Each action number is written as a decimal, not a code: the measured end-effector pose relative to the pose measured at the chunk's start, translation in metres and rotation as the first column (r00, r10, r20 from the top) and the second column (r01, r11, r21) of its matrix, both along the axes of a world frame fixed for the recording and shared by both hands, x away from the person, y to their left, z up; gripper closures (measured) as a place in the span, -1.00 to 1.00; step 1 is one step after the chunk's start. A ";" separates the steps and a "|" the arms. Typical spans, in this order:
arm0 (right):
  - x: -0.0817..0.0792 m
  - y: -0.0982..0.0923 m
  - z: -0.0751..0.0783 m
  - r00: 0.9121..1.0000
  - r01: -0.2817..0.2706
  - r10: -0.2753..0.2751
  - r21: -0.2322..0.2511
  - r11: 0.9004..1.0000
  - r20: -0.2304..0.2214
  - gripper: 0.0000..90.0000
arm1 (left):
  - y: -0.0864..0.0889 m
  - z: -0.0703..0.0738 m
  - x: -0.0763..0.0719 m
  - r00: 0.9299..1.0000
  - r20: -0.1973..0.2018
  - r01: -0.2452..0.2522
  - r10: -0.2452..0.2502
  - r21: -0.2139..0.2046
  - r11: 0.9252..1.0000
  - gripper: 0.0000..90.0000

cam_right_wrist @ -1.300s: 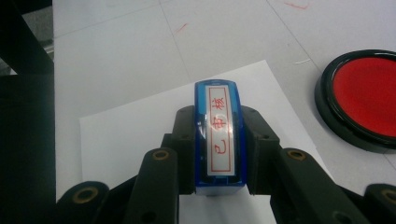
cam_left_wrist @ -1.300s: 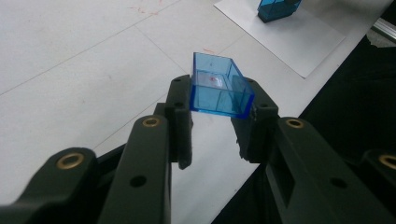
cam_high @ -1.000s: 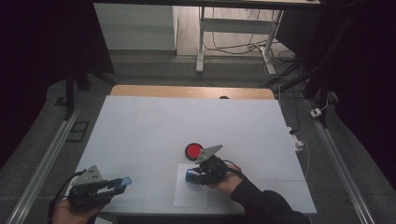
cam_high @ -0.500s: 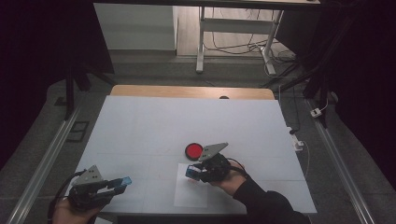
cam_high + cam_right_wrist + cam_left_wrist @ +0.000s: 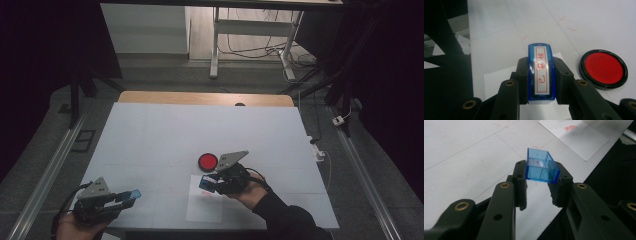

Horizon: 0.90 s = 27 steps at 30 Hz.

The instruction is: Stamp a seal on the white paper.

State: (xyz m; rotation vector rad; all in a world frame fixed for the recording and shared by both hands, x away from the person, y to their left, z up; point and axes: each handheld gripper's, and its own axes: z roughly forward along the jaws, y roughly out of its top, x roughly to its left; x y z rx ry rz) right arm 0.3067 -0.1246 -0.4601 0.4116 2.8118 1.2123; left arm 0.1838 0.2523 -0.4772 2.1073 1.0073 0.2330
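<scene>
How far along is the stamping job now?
Done: a red mark is printed on the white paper sheet. In hand: the right gripper clamps the blue rectangular stamp above the sheet; the left gripper holds its clear blue plastic cap. Probably left: recapping the stamp.

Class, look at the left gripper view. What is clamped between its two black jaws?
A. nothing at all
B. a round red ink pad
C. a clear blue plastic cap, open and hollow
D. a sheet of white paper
C: in the left gripper view the left gripper pinches a hollow, see-through blue cap by its sides, while the red ink pad and the sheet of paper lie on the table.
</scene>
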 end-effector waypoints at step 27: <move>-0.011 -0.008 0.025 0.999 -0.019 0.016 0.064 0.998 0.036 0.55 | 0.000 0.000 0.000 1.000 0.001 0.002 -0.002 0.001 1.000 0.52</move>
